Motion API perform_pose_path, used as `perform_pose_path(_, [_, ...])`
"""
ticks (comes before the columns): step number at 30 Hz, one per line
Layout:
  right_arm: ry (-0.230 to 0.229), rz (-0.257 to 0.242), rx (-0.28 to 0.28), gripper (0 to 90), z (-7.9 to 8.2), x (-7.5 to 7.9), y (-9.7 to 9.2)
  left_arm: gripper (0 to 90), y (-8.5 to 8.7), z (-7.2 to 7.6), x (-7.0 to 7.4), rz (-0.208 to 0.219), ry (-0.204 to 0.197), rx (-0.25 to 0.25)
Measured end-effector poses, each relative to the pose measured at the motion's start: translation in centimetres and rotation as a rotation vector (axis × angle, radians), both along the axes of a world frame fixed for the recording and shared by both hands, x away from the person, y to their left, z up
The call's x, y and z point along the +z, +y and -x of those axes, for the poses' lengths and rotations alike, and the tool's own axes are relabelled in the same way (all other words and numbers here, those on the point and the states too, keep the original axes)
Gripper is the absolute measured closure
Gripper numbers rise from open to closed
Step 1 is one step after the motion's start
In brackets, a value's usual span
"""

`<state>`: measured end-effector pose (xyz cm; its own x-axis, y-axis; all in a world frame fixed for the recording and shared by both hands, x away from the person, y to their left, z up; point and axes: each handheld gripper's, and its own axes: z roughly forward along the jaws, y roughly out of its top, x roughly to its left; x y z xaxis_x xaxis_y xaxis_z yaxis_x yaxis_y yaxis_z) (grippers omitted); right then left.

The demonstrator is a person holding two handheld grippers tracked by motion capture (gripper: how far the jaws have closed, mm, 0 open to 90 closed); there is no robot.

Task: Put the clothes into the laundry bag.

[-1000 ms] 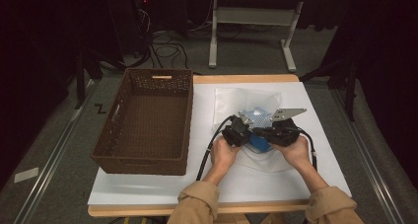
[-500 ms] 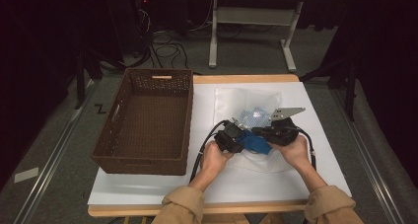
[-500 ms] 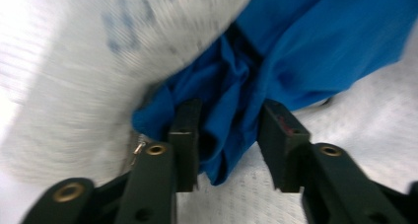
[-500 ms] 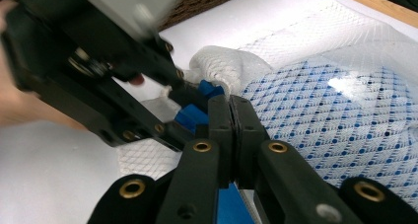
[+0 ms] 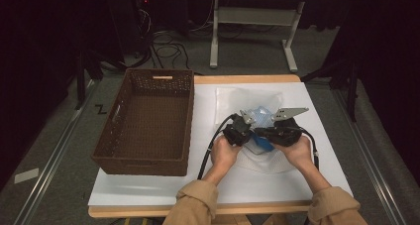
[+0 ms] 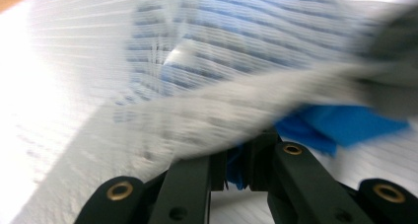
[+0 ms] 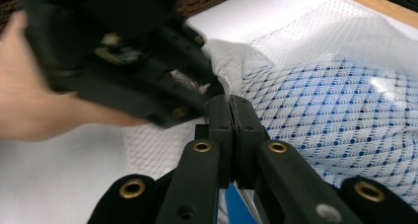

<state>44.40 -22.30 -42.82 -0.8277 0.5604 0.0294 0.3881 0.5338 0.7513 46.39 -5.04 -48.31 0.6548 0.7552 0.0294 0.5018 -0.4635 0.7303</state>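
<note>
Left gripper [image 5: 246, 131] — newly closed on mesh bag [image 5: 260, 117]

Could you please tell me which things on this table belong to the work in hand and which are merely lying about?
In hand:
- white mesh bag
- blue cloth inside it
- left tongs, closing on cloth
- right tongs, shut on mesh bag

Lying about:
- brown wicker basket, untouched
- white table cover

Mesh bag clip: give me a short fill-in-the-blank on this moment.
1. The brown wicker basket holds ____.
2. The mesh bag lies to the ____ of the basket in the high view.
3. The right claw is ____ on the mesh bag.

Missing words: nothing; right; shut
</note>
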Motion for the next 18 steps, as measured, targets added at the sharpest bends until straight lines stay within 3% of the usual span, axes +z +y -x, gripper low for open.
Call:
perform_pose_path(1, [0.001, -0.004, 0.001, 89.8, 0.0, -0.1, 0.0, 81.6, 0.0, -0.4, -0.6, -0.008, 0.017, 0.016])
perform_pose_path(2, [0.004, 0.001, 0.003, 89.8, 0.0, -0.1, 0.0, 80.7, -0.1, -0.6, -1.2, -0.033, 0.01, 0.036])
perform_pose_path(5, [0.012, 0.013, 0.003, 89.7, 0.1, -0.4, 0.1, 76.6, 0.2, -0.5, -2.0, -0.054, 0.022, 0.03])
perform_pose_path(10, [0.012, 0.009, -0.002, 89.7, 0.0, -0.6, 0.1, 62.6, 1.5, 1.0, -1.0, -0.041, 0.015, 0.004])
perform_pose_path(18, [0.008, -0.004, 0.003, 89.7, 0.1, -0.3, 0.3, 62.9, 3.3, 3.3, 0.9, 0.01, -0.028, -0.005])
